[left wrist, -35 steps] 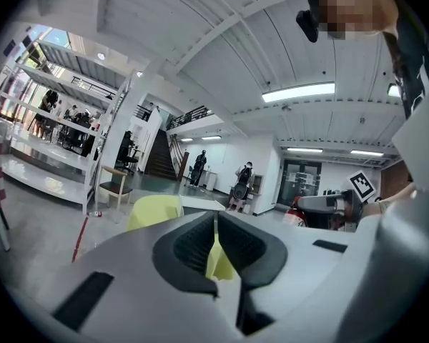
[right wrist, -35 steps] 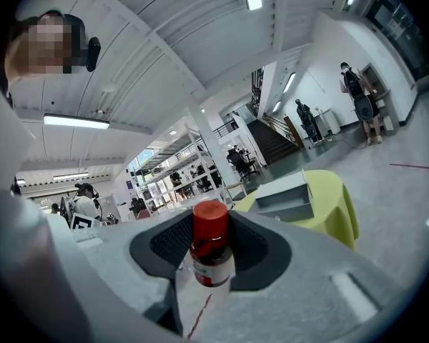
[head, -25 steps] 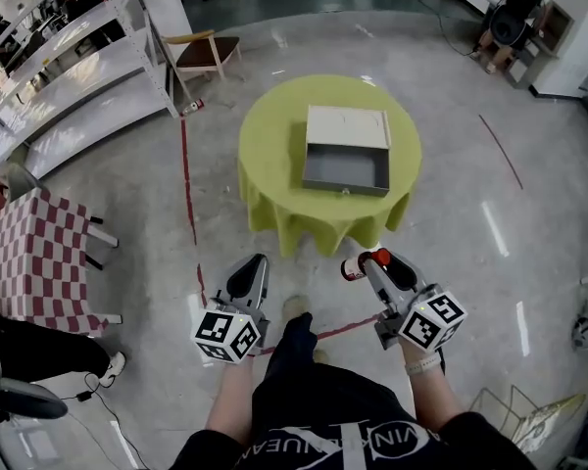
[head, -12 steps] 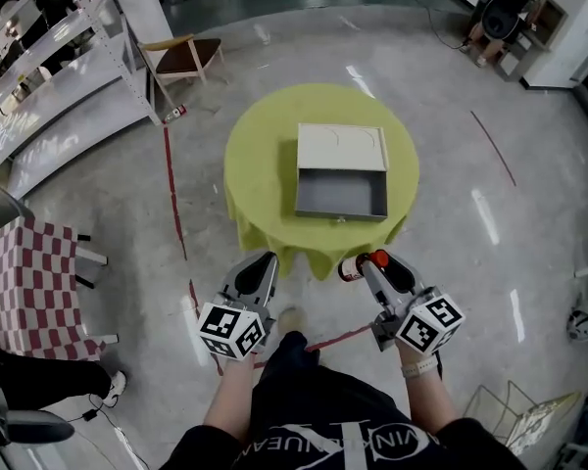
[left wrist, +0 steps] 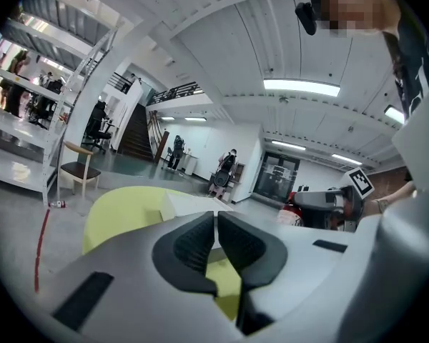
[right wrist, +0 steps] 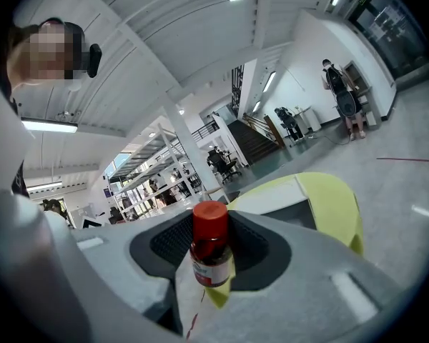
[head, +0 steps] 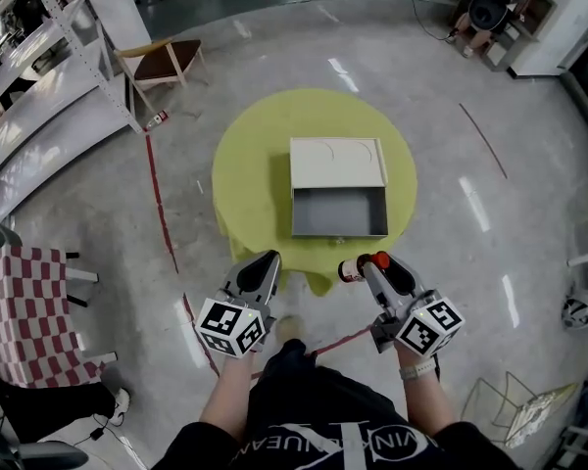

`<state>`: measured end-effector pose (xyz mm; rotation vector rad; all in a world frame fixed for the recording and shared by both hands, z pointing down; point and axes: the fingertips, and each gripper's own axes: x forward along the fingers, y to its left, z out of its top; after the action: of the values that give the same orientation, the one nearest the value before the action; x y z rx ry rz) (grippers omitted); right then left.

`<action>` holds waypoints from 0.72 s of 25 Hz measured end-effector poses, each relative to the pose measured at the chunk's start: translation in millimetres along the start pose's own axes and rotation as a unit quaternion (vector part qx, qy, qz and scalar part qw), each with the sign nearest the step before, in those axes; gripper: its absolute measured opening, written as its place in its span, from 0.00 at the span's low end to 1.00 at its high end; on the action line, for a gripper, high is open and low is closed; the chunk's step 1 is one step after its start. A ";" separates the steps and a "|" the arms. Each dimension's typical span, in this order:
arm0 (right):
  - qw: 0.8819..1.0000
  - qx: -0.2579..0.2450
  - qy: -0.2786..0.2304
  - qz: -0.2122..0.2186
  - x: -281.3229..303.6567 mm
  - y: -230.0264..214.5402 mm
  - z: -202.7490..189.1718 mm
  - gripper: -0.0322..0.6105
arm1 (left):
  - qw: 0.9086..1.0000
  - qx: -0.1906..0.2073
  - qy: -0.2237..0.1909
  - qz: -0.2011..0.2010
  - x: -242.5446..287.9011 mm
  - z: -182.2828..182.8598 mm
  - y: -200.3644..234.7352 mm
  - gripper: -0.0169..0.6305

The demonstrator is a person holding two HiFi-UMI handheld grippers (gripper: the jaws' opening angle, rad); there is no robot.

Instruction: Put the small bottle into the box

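A small bottle (right wrist: 211, 252) with a red cap and a white label sits upright between the pads of my right gripper (right wrist: 213, 247), which is shut on it. In the head view the small bottle (head: 351, 268) shows at the tip of my right gripper (head: 365, 265), just short of the near edge of the round yellow-green table (head: 247, 179). On the table lies the open grey box (head: 338, 211) with its cream lid (head: 336, 162) folded back. My left gripper (head: 266, 265) is shut and holds nothing; its pads (left wrist: 197, 243) meet.
A red tape line (head: 162, 210) runs along the floor left of the table. A checkered table (head: 24, 306) stands at the left, white shelving (head: 49, 96) and a wooden stool (head: 162, 62) at the back left. A wire rack (head: 514, 409) lies at the right.
The table and box have come nearer and lower in the head view as I walked towards them. Both grippers keep the same pose, and the bottle stays in the right one.
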<state>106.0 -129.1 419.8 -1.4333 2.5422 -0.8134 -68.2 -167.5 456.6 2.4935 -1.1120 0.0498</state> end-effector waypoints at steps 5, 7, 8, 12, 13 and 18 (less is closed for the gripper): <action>1.000 0.018 -0.015 -0.005 14.0 -7.2 6.2 0.28 | 1.000 0.006 0.010 0.001 13.0 1.8 23.0 0.06; 0.999 0.031 -0.021 -0.008 19.0 -11.3 9.2 0.28 | 1.000 -0.003 0.011 0.005 15.5 2.3 32.1 0.06; 0.999 0.033 -0.019 -0.010 21.2 -13.2 9.7 0.28 | 1.000 -0.007 0.012 0.005 16.4 1.7 34.1 0.06; 0.999 0.029 -0.006 -0.013 26.8 -23.5 7.4 0.28 | 1.000 -0.014 0.017 0.001 25.7 -5.5 31.1 0.06; 0.999 0.031 -0.004 -0.012 29.4 -27.1 6.6 0.28 | 1.000 -0.015 0.017 0.000 29.5 -6.9 30.3 0.06; 0.999 0.043 0.018 0.003 48.4 -34.9 1.0 0.28 | 1.000 -0.018 0.024 0.000 39.0 -11.4 29.3 0.06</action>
<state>106.4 -183.6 444.2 -1.3980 2.5023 -0.9426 -61.3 -208.3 484.9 2.4472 -1.0825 0.0884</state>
